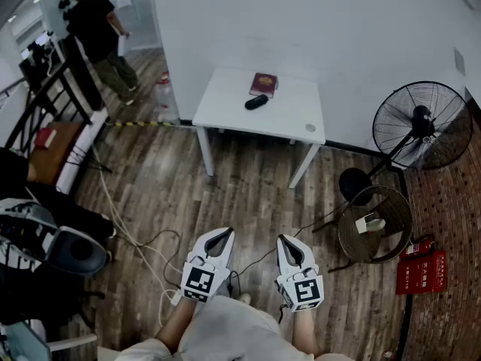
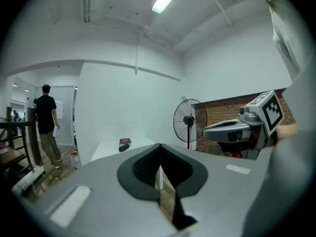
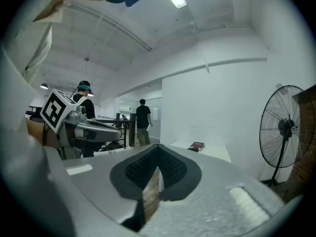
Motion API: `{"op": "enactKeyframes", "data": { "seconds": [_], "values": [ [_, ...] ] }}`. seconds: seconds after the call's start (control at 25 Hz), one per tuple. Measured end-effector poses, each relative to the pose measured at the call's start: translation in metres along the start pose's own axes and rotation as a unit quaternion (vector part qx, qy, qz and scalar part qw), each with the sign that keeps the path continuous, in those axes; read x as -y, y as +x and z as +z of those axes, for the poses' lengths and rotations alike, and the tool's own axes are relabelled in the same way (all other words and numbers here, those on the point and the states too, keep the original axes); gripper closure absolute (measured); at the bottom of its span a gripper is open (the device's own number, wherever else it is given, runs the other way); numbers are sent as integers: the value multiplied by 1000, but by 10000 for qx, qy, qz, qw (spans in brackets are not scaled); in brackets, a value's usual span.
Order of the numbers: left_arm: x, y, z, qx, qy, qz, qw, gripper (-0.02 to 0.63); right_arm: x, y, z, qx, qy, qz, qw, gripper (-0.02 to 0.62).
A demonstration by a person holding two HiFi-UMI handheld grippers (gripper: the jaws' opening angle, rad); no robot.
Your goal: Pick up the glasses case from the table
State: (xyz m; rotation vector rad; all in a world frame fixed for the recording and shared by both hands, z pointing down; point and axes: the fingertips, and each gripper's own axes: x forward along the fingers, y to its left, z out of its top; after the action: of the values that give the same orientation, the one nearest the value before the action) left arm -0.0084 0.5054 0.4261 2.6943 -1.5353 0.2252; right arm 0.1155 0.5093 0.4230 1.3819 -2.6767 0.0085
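A dark oblong glasses case (image 1: 256,102) lies on the small white table (image 1: 225,100) far ahead, beside a dark red booklet (image 1: 264,83). In the left gripper view the glasses case (image 2: 124,146) shows small on the table, and in the right gripper view the booklet (image 3: 197,145) marks the same spot. My left gripper (image 1: 224,234) and right gripper (image 1: 285,240) are held side by side close to the body, well short of the table. Both are shut with nothing between the jaws.
A black standing fan (image 1: 421,125) is right of the table, with a round wire basket (image 1: 374,222) and a red extinguisher box (image 1: 421,271) nearer. Cables (image 1: 120,228) trail over the wood floor. A person (image 1: 101,32) stands far left by a dark railing (image 1: 52,89).
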Motion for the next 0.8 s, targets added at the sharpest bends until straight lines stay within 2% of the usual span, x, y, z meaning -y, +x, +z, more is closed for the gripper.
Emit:
{"op": "enactKeyframes", "data": {
  "seconds": [0.28,0.48,0.68,0.8],
  "values": [
    [-39,34,6,134,26,23,9999,588,15,45,5,50,-133,-67,9999,591],
    [-83,70,13,88,26,-35,10000,588,33,101,22,-24,-190,-217,9996,591],
    [-128,101,22,80,-11,-88,9999,588,38,152,33,152,-299,-44,9994,591],
    [-145,114,25,128,-20,-170,9998,588,43,173,38,96,-273,-180,9994,591]
  ]
}}
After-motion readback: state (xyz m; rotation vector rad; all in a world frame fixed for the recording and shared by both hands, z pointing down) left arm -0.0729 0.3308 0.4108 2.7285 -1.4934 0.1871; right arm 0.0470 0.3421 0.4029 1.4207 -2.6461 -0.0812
